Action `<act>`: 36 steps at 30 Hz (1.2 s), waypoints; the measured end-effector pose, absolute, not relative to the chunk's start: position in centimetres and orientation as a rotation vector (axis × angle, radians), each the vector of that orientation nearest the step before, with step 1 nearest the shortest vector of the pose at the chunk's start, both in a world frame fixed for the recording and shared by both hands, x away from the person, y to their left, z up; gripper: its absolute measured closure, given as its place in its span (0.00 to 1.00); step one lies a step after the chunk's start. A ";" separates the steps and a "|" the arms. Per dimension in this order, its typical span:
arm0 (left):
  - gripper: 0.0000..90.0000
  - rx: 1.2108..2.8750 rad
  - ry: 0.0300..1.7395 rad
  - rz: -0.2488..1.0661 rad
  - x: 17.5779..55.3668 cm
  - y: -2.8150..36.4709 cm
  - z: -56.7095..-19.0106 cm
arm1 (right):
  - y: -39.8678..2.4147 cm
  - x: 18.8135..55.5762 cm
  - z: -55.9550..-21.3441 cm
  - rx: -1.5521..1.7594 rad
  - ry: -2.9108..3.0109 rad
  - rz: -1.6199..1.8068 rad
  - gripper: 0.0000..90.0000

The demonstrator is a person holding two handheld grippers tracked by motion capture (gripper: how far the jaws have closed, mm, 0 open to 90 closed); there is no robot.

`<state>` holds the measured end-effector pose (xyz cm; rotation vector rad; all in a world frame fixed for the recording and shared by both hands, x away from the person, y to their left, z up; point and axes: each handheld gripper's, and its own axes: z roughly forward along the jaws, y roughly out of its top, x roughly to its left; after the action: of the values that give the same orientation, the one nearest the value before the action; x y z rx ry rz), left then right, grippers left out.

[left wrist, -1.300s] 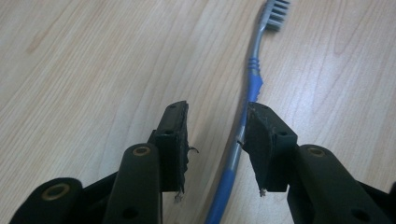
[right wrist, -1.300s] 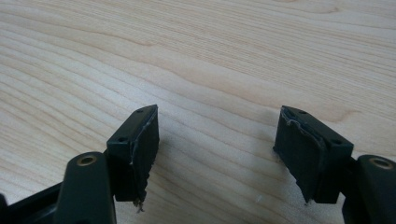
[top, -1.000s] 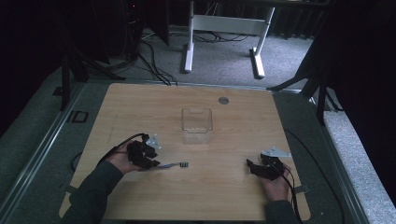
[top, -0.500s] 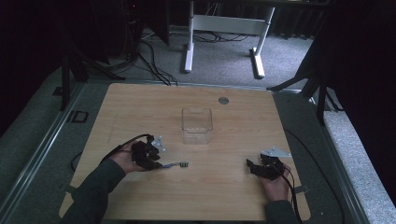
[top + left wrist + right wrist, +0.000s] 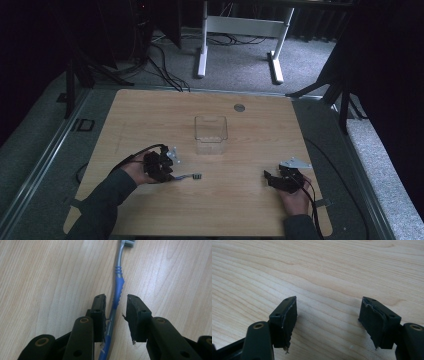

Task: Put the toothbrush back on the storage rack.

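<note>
A blue and grey toothbrush (image 5: 117, 288) lies flat on the wooden table (image 5: 150, 115), with its bristle head (image 5: 197, 176) pointing right in the high view. My left gripper (image 5: 116, 300) reaches down over the handle, one jaw on each side. Its jaws have just been closing. The left pad (image 5: 100, 312) sits against the handle, and a gap is left at the right pad (image 5: 133, 315). In the high view the left gripper (image 5: 169, 173) is at the front left. My right gripper (image 5: 270, 179) rests at the front right, open over bare wood (image 5: 329, 305).
A clear plastic box (image 5: 211, 134) stands at the table's middle, behind the toothbrush. A small round metal disc (image 5: 239, 107) is set into the far side of the table. White desk legs (image 5: 202, 45) and cables lie on the floor beyond.
The left hand has crept slightly right, towards the toothbrush. The toothbrush and the right hand have stayed where they were.
</note>
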<state>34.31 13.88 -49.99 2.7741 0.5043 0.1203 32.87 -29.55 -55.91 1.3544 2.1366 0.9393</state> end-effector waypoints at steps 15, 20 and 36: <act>0.80 2.862 0.472 0.099 34.5 12.3 -50.9 | -29.5 32.9 -55.9 1.353 2.139 0.940 0.34; 0.82 2.912 0.447 0.113 34.5 11.7 -51.3 | -29.5 32.9 -55.9 1.353 2.139 0.941 0.34; 0.89 2.967 0.406 0.071 35.2 10.2 -51.8 | -29.5 32.9 -55.9 1.352 2.139 0.940 0.34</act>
<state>35.18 10.24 -51.76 2.9674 0.4056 0.0714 32.89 -29.53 -55.91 1.3521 2.1395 0.9403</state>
